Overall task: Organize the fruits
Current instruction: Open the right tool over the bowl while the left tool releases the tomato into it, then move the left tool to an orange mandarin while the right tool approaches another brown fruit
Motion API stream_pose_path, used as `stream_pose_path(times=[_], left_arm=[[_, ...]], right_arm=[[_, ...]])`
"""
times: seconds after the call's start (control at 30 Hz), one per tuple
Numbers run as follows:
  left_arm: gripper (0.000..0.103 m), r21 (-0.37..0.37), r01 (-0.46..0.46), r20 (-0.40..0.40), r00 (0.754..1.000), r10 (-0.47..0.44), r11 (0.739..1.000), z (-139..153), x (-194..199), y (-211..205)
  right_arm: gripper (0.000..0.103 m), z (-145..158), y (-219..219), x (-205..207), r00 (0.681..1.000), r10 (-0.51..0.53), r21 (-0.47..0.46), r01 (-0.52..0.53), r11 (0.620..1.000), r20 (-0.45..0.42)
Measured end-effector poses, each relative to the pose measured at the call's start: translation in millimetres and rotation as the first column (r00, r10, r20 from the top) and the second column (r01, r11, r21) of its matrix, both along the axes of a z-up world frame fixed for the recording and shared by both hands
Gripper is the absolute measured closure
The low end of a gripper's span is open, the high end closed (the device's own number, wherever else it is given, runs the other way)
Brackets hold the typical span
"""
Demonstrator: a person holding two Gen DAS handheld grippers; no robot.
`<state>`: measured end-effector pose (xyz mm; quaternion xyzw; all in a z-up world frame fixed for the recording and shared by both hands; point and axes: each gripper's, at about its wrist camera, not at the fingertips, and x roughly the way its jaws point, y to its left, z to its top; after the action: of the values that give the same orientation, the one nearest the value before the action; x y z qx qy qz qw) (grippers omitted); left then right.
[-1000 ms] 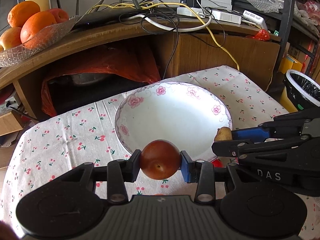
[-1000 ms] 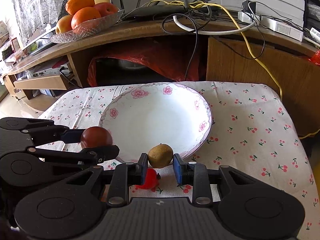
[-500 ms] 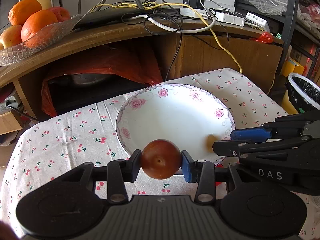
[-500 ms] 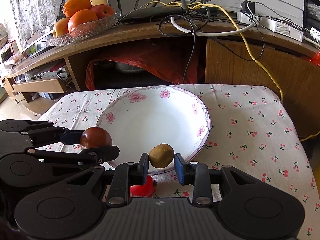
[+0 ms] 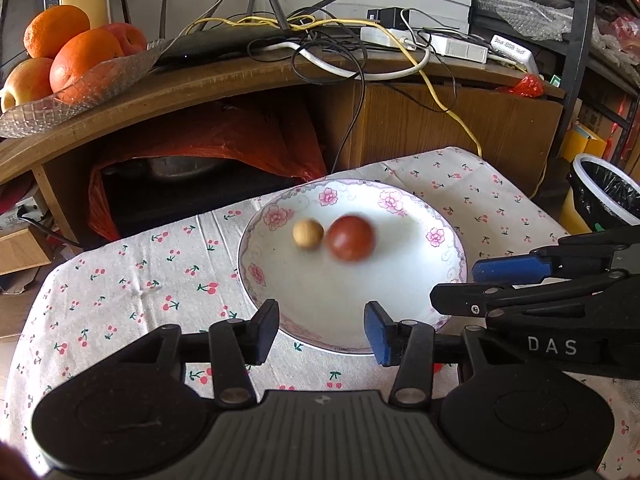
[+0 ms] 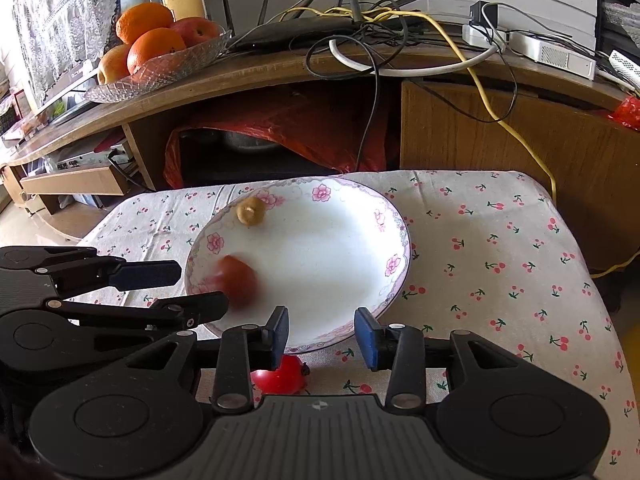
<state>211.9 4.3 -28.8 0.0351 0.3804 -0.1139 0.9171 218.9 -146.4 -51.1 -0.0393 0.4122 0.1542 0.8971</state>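
Left tongs (image 5: 322,328): spread, pinching nothing, at the lower centre of the left wrist view, over the near rim of the plate.

Right tongs (image 6: 322,334): spread, pinching nothing, at the lower centre of the right wrist view, also at the plate's near rim.

Plate (image 6: 360,280): one, white with pink flowers, on the table (image 6: 500,260) at mid-frame.

Dark red fruit (image 5: 351,238): one, blurred, inside the plate. It appears to be rolling.

Tan-brown fruit (image 5: 307,233): one, small, inside the plate toward its far side. In the left view it lies just beside the red one; in the right view they look apart.

Small bright red fruit (image 6: 280,374): one, on the table just outside the plate's near rim, half hidden under the right tongs.

Step in hand, judged: release into the plate. To do it well, hold both tongs level and clear until the fruits settle, so nothing is knocked over the shallow rim. Then go for the remaining red fruit from above, with the tongs wide.

Glass dish (image 6: 176,68): one, on the shelf at upper left, with about four oranges and apples. Not part of the job, apparently.
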Motion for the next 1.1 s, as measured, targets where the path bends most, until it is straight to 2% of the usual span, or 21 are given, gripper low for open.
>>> stream_pose_path(times=[0.47,1.1], left_arm=[[0.042,-0.021,0.052,-0.006,0.999,-0.052,0.998,6.8,-18.6,2.6],[0.041,0.002,0.112,-0.031,0.993,-0.112,0.994,0.7,-55.9,22.6]], right_arm=[[0.059,6.2,-8.0,-17.3,1.000,0.021,0.017,-0.021,1.000,-0.003],[0.059,-2.7,-13.6,-42.1,0.995,0.074,0.003,-0.074,0.997,-0.066]])
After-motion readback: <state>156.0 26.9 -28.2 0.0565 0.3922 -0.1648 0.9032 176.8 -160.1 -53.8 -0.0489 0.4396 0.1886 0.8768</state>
